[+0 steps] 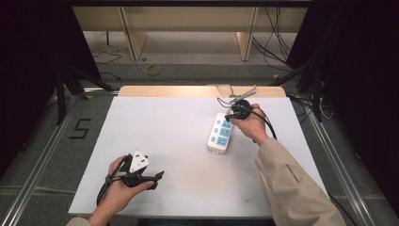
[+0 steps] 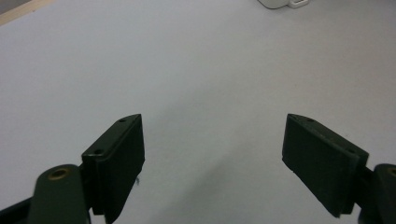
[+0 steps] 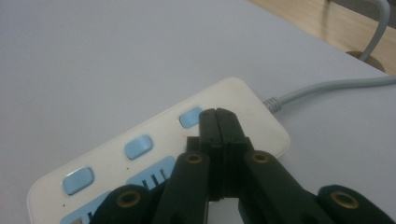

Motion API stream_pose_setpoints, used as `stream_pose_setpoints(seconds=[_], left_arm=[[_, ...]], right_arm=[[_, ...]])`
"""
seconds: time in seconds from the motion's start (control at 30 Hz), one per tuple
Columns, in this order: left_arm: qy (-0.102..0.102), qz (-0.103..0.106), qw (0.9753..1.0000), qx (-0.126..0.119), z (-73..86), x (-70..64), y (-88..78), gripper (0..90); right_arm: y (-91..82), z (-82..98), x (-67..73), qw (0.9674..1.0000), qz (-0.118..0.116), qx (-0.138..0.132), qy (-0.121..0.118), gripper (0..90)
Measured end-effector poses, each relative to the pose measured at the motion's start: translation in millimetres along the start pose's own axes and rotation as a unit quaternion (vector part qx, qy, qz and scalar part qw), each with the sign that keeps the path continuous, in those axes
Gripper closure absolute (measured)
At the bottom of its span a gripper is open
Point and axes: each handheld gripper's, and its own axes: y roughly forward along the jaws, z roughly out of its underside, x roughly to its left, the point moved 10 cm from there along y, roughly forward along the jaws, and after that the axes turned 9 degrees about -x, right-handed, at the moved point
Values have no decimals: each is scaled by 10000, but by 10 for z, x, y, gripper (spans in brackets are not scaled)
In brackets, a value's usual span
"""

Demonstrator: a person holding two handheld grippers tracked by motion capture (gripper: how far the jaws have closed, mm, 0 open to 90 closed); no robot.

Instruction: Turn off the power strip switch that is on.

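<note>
On the white table point(image 1: 179, 141), the right gripper point(image 3: 218, 114) stood over the far end of the power strip point(image 3: 159, 154), its two black jaws pressed flat together with nothing between them. Their joined tips sat at the strip's end blue switch point(image 3: 191, 116), close enough that contact could not be told for sure. Two more blue switches ran off to the left of the jaws along the strip's edge, and the strip's grey cord point(image 3: 327, 88) led away to the right of them, toward the wooden edge of the table. The left gripper point(image 2: 212, 158) lay well apart from the strip, near the table's front, its jaws spread wide over bare tabletop and gripping nothing, in the person's left hand point(image 1: 117, 188).
</note>
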Motion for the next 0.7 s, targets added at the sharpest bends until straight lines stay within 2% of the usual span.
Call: stream_pose_setpoints(seconds=[0.7], left_arm=[[14, 9, 10000, 5, -2, -3, 2, 209]], right_arm=[[153, -37, 34, 9999, -27, 127, -45, 900]])
